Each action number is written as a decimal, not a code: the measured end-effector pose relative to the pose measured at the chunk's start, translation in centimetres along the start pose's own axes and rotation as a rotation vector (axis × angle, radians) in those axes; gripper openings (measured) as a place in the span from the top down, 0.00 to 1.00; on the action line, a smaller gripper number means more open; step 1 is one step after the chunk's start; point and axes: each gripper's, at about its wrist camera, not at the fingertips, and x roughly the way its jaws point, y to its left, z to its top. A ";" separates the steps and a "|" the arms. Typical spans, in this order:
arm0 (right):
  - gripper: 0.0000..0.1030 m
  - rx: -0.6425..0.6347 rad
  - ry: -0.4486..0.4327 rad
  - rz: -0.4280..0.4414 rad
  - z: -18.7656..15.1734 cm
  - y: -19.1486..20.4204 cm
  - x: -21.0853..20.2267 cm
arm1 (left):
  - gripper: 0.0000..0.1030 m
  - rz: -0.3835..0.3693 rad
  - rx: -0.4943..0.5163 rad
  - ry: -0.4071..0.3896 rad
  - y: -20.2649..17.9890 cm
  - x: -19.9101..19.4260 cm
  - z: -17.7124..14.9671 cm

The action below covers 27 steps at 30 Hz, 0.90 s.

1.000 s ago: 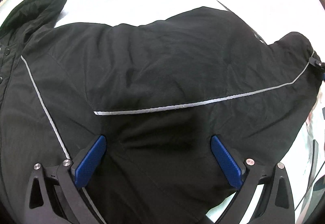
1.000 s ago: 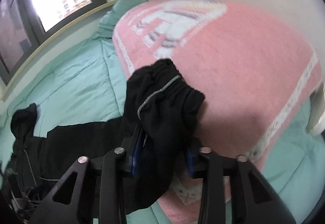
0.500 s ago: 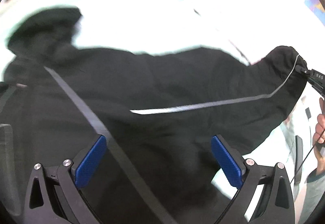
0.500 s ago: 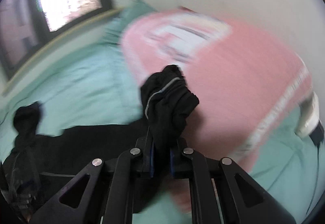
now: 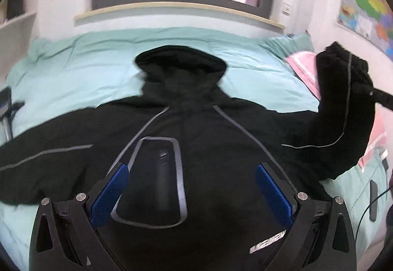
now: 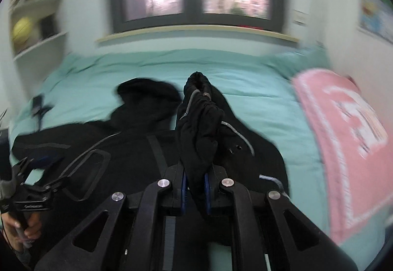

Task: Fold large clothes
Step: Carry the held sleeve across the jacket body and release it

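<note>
Gripping the sleeve cuff (image 6: 200,108) in the clenched right claw (image 6: 195,187), we held it above the black jacket (image 5: 196,148) spread on the bed (image 5: 98,59). The left claw (image 5: 191,192) hung released, empty. Next, we judged, the sleeve needed laying across the back.

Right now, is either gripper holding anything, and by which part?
The right gripper pinches the black jacket by its sleeve cuff. The left gripper is open, holding nothing.

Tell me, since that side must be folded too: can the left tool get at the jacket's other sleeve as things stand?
Probably yes. The left tool is open and empty above the jacket, and the other sleeve lies flat on the bed, uncovered.
</note>
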 end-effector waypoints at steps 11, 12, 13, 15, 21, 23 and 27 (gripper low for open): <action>0.88 -0.138 0.302 0.179 -6.6 16.4 16.2 | 0.01 -0.004 -0.067 0.079 7.7 2.5 -4.0; 0.88 -0.137 0.325 0.182 -7.5 17.0 17.5 | 0.01 0.003 -0.066 0.096 7.9 3.0 -4.2; 0.88 -0.135 0.346 0.181 -8.4 17.9 18.7 | 0.01 0.006 -0.067 0.117 8.3 3.5 -4.4; 0.84 -0.146 0.355 0.165 -9.8 18.9 20.4 | 0.01 0.009 -0.074 0.141 8.7 4.2 -4.6; 0.61 -0.167 0.290 0.232 -8.7 18.9 16.5 | 0.01 0.046 -0.076 0.163 8.7 5.2 -4.1; 0.61 -0.160 0.214 0.224 -7.6 17.5 13.0 | 0.01 0.033 -0.053 0.161 7.8 5.4 -3.7; 0.60 -0.112 0.100 0.163 -5.9 14.1 7.8 | 0.01 -0.122 -0.064 0.219 5.3 7.9 -2.2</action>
